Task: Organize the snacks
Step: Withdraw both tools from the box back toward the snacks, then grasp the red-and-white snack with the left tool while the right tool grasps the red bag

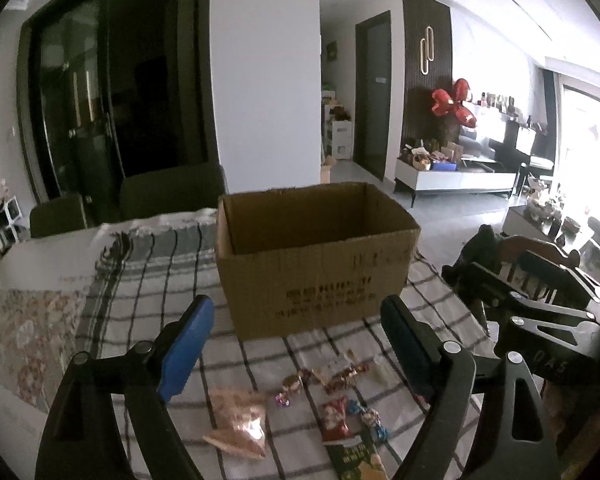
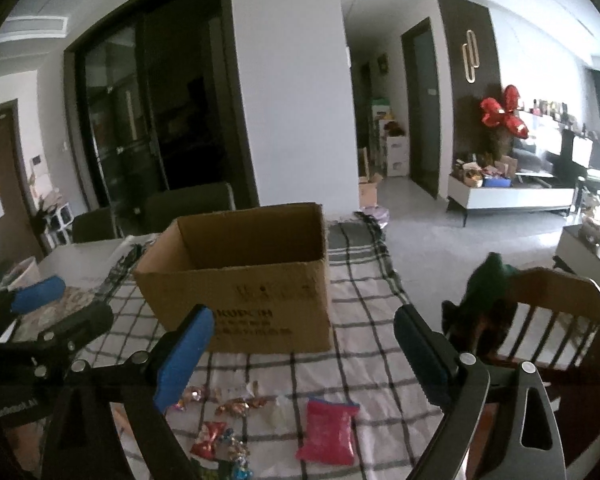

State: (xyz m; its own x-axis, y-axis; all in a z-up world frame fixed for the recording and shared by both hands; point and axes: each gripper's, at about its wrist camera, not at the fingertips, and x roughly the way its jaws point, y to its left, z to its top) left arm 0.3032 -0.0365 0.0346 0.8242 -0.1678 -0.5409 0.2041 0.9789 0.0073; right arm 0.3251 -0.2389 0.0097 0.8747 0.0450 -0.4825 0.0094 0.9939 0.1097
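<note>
Small wrapped snacks (image 1: 340,376) lie before an open cardboard box (image 1: 312,256); both tongs gape empty; the pink packet (image 2: 328,432), perhaps candy, shows only rightward

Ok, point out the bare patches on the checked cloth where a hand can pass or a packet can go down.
Free: the checked cloth right of the cardboard box, up to the wooden chair; also the strip left of the box, toward the floral mat. Crowded: the near edge, where candies, an orange packet and a pink packet lie.
</note>
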